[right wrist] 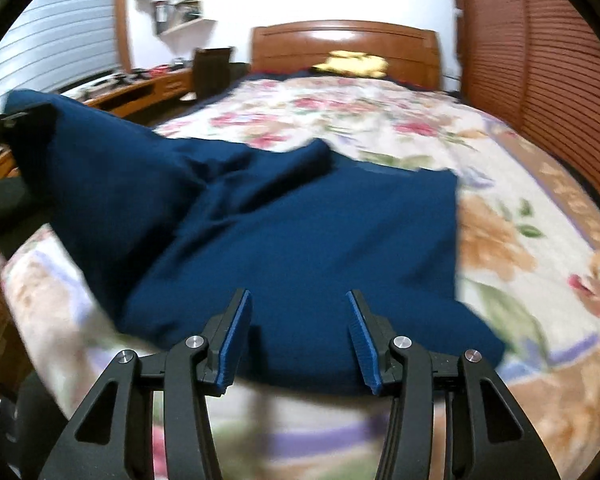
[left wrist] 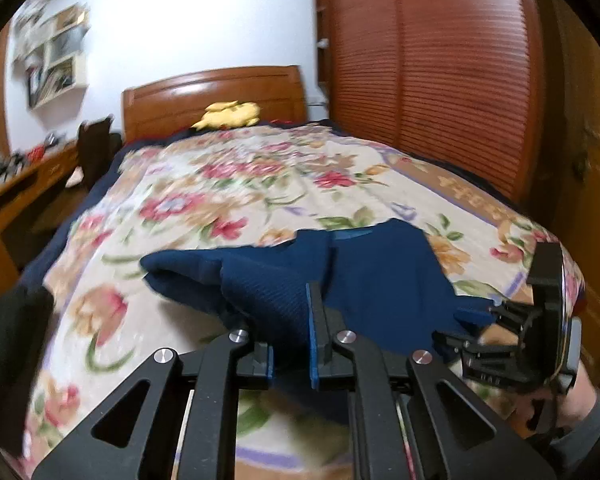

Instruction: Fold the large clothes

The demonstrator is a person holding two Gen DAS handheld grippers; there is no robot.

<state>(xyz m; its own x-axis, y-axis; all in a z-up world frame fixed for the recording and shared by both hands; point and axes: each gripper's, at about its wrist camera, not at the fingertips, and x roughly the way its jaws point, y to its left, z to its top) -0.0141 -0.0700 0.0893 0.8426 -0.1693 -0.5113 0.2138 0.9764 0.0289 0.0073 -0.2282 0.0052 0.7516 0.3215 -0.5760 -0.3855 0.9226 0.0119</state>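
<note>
A large navy garment (right wrist: 308, 232) lies on the floral bedspread (right wrist: 520, 240) near the foot of the bed. My left gripper (left wrist: 296, 314) is shut on a bunched fold of the navy garment (left wrist: 380, 272), which drapes over its left finger. In the right wrist view that gripped corner rises at the far left, where a black part of the left gripper (right wrist: 14, 120) shows. My right gripper (right wrist: 300, 308) stands open just above the garment's near edge, its blue pads (right wrist: 236, 336) not pressing the cloth. The right gripper (left wrist: 540, 320), with a hand behind it, also shows in the left wrist view.
A wooden headboard (left wrist: 216, 96) and a yellow plush toy (left wrist: 228, 114) are at the far end of the bed. Louvred wooden wardrobe doors (left wrist: 428, 72) run along the right. A cluttered desk (left wrist: 16, 184), dark chair (left wrist: 96, 148) and wall shelf (left wrist: 56, 52) stand left.
</note>
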